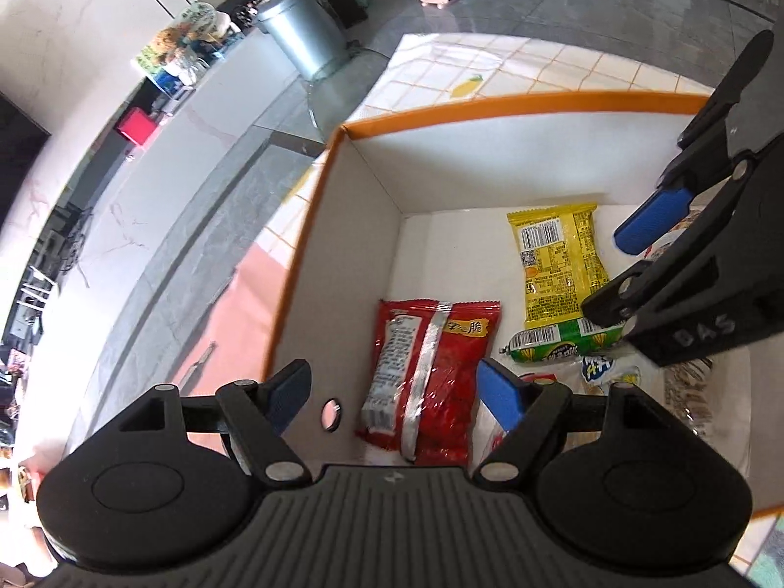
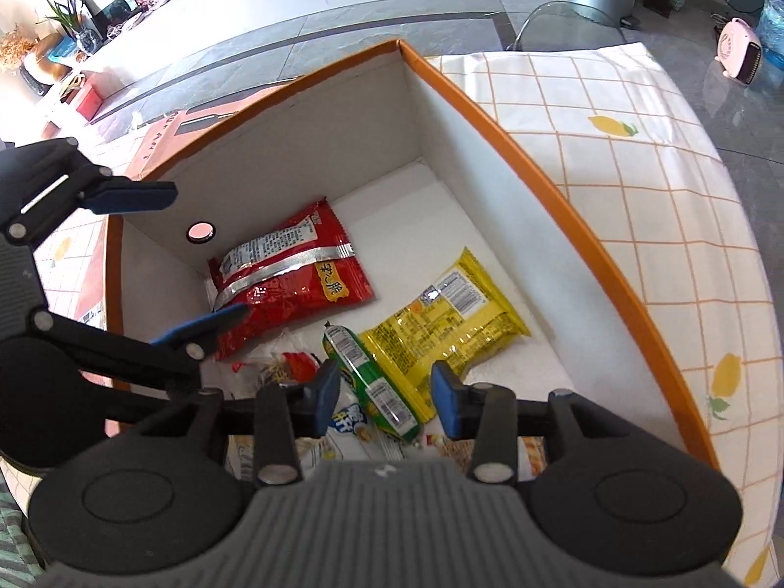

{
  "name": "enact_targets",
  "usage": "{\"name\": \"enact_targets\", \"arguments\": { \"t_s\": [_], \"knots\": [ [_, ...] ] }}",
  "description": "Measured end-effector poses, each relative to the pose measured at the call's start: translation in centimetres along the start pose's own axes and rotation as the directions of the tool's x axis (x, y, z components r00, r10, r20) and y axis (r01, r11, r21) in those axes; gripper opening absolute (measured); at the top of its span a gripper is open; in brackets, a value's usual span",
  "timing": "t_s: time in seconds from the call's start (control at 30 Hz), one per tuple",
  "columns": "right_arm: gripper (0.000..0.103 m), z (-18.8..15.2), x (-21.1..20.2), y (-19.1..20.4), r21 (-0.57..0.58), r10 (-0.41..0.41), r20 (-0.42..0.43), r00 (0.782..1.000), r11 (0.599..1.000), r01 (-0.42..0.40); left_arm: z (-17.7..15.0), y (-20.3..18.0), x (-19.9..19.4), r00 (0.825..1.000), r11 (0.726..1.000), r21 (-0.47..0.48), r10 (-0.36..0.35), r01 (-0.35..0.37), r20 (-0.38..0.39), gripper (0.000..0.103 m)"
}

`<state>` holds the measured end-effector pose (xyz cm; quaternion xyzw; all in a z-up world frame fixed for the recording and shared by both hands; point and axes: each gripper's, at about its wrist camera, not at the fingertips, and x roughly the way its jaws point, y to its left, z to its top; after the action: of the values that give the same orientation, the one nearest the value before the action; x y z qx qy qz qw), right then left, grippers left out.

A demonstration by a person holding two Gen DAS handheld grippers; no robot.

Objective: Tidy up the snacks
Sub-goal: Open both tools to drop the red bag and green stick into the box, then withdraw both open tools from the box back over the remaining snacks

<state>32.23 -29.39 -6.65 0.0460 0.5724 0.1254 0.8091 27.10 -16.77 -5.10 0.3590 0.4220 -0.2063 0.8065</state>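
Orange-rimmed box [image 2: 563, 186], bare far corner

The left gripper [image 1: 394, 394] points downward, its blue-padded fingers [image 1: 501, 394] spread wide with nothing between them; one finger sits on the left, the other on the right, and the black linkage arms angle out to the round housings at the near edge; in the right wrist view it enters from the left, parted the same way; the right gripper [image 2: 385, 399] also tilts downward, its blue pads [image 2: 447, 405] apart by a moderate gap, gripping nothing; in the left wrist view it reaches in from the right edge, fingers splayed.
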Motion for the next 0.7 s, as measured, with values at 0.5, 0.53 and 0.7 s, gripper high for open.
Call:
{"name": "enact_targets", "arguments": {
  "t_s": [0.5, 0.53, 0.7],
  "knots": [
    [0.06, -4.0, -10.1, 3.6, -0.039, -0.127, 0.155, 0.98, 0.99, 0.134, -3.6, 2.4, -10.5, 0.996, 0.974, -0.227, 0.042, -0.023, 0.079, 0.09],
    [0.063, -4.5, -10.8, 4.0, -0.045, -0.126, 0.171, 0.977, 0.99, 0.135, -4.1, 2.4, -11.2, 0.995, 0.971, -0.238, 0.047, -0.024, 0.09, 0.09],
    [0.068, -6.8, -13.6, 6.1, -0.055, -0.08, 0.246, 0.966, 0.994, 0.097, -6.9, 2.3, -14.7, 0.986, 0.958, -0.288, 0.045, 0.003, 0.161, 0.09]
  ]
}}
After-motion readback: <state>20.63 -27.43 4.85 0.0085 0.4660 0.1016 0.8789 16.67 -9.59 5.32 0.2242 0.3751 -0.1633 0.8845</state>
